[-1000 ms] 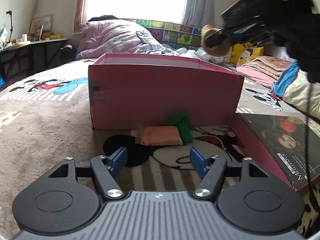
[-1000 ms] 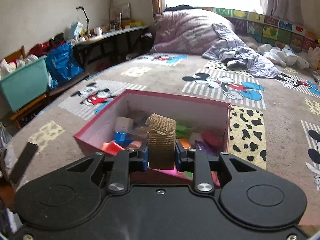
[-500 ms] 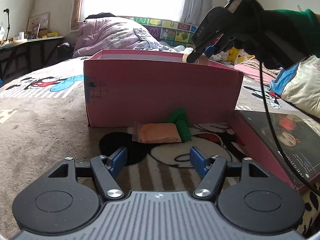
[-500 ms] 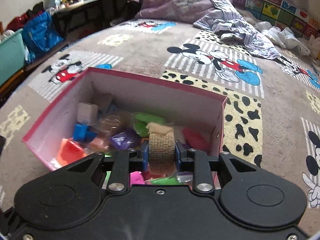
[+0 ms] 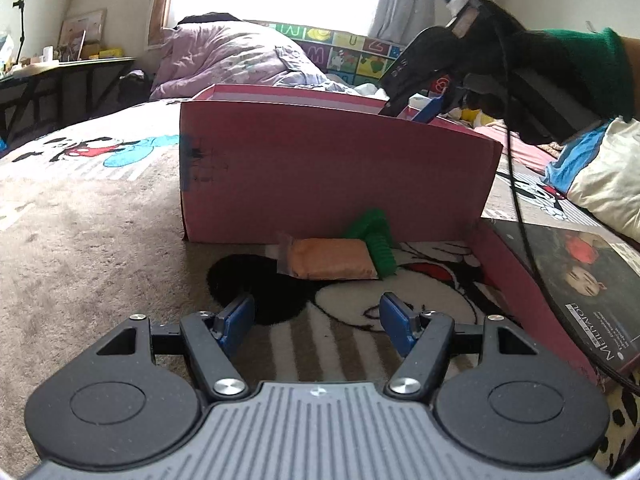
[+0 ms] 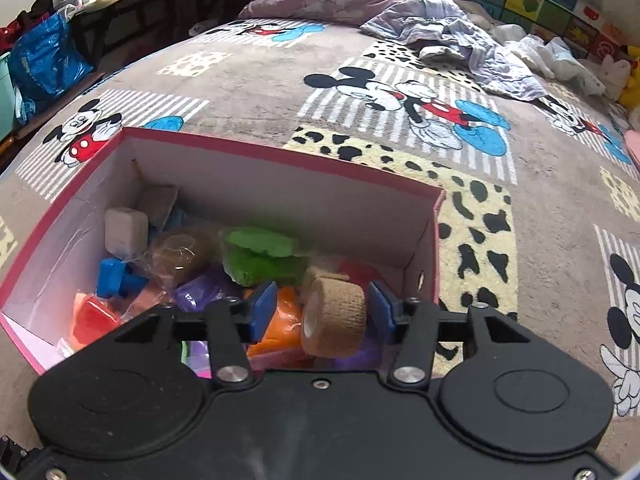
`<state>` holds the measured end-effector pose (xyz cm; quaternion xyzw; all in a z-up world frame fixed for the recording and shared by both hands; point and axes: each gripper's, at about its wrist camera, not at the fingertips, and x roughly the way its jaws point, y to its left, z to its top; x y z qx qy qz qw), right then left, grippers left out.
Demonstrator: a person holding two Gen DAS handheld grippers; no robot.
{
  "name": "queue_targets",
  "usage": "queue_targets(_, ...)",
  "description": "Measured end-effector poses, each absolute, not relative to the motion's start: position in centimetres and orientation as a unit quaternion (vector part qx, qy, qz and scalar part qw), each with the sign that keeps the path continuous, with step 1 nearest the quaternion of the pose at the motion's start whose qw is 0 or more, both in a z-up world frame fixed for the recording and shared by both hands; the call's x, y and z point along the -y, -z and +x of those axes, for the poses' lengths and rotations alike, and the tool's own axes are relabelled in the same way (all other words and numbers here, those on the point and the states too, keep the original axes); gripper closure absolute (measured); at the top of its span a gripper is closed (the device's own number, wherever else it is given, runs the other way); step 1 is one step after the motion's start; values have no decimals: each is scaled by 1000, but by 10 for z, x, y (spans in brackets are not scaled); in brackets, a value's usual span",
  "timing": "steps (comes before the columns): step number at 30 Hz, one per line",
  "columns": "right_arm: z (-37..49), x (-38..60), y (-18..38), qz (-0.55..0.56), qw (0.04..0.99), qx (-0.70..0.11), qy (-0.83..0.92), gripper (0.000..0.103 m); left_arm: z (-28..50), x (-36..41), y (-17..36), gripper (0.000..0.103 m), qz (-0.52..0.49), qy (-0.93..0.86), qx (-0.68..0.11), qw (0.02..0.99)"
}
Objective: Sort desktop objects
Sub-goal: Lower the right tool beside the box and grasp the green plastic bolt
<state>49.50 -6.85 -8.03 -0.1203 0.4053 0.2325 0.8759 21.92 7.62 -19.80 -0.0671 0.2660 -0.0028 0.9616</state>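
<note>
A pink box (image 6: pixel 280 152) stands on the patterned blanket, holding several small coloured items. Over its near right part my right gripper (image 6: pixel 322 306) has its jaws opening; the tan bandage roll (image 6: pixel 334 320) lies tilted between them, free of the left pad and close to the right one. From the left wrist view the same pink box (image 5: pixel 336 172) shows its outer wall, with my right gripper (image 5: pixel 416 108) dipping in at its far right rim. In front of the box lie an orange packet (image 5: pixel 330 258) and a green ridged piece (image 5: pixel 376 236). My left gripper (image 5: pixel 316 322) hovers open just short of them, empty.
A pink box lid with a printed picture (image 5: pixel 560 280) lies to the right of the box. A cable (image 5: pixel 524 216) hangs from the gloved hand (image 5: pixel 532 64) across it. Rumpled bedding (image 6: pixel 400 4) lies far back; a desk (image 5: pixel 60 76) and blue bag (image 6: pixel 44 64) stand left.
My right gripper came forward and down over the box with the roll, and its jaws have now parted, leaving the roll loose and tipped. The left gripper stayed put.
</note>
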Motion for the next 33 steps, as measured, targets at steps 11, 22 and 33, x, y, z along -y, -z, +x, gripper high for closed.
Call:
queue_targets(11, 399, 97, 32, -94, 900, -294, -307, 51, 219, -87, 194, 35, -82, -9, -251, 965)
queue_targets(22, 318, 101, 77, -91, 871, -302, -375, 49, 225, -104, 190, 35, -98, -19, -244, 965)
queue_targets(33, 352, 104, 150, 69, 858, -387, -330, 57, 229, -100, 192, 35, -88, 16, -243, 966)
